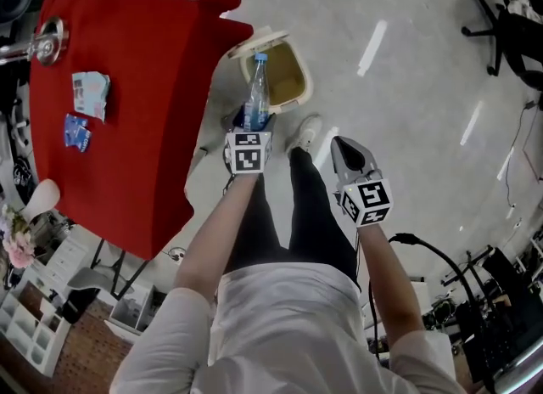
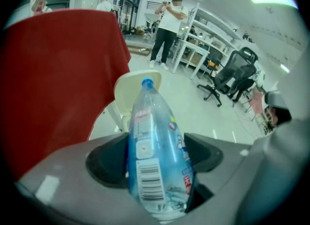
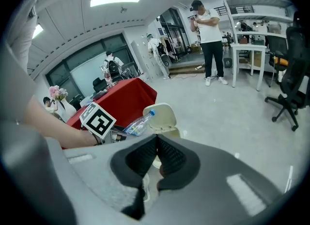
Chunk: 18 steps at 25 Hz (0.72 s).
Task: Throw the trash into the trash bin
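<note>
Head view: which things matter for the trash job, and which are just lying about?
Job:
- bottle, clamped in the left hand-held gripper
- bin, lid open
- wrappers on the table, probably trash too

Lying about:
- office chair
- vase

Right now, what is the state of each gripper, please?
The left gripper: shut on the plastic bottle.
The right gripper: shut, empty.

Table under red cloth (image 1: 144,112): pale wrapper (image 1: 91,93) and blue packet (image 1: 76,132) near left edge, just apart. Round metal object (image 1: 48,42) at far left corner. Floor (image 1: 407,104): open trash bin (image 1: 293,74) beside table's far right corner.
</note>
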Each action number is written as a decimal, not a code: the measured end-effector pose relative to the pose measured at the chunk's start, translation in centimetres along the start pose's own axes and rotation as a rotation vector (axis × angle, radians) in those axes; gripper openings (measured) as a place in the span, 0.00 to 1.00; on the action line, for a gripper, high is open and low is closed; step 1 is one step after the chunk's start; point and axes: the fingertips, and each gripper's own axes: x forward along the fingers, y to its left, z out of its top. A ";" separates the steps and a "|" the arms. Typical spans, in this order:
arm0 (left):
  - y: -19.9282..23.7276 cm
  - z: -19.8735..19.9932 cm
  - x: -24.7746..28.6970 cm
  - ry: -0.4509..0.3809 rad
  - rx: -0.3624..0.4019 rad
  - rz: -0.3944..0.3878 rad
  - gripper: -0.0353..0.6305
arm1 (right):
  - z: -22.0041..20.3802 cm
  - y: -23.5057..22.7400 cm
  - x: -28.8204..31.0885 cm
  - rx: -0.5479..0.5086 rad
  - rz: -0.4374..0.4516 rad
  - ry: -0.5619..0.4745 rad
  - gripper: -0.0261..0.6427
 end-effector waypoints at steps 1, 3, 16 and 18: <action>0.1 -0.6 0.9 0.015 -0.010 -0.006 0.60 | -0.6 -0.2 0.4 0.004 0.002 0.004 0.04; 0.4 -1.8 2.9 0.046 -0.030 -0.018 0.60 | -1.7 -0.6 1.3 0.010 0.008 0.016 0.04; 2.5 -7.5 13.4 0.258 -0.206 -0.126 0.60 | -8.2 -3.1 5.4 0.069 0.013 0.055 0.04; 2.5 -7.8 15.0 0.298 -0.222 -0.145 0.60 | -8.9 -3.6 6.1 0.076 0.010 0.058 0.04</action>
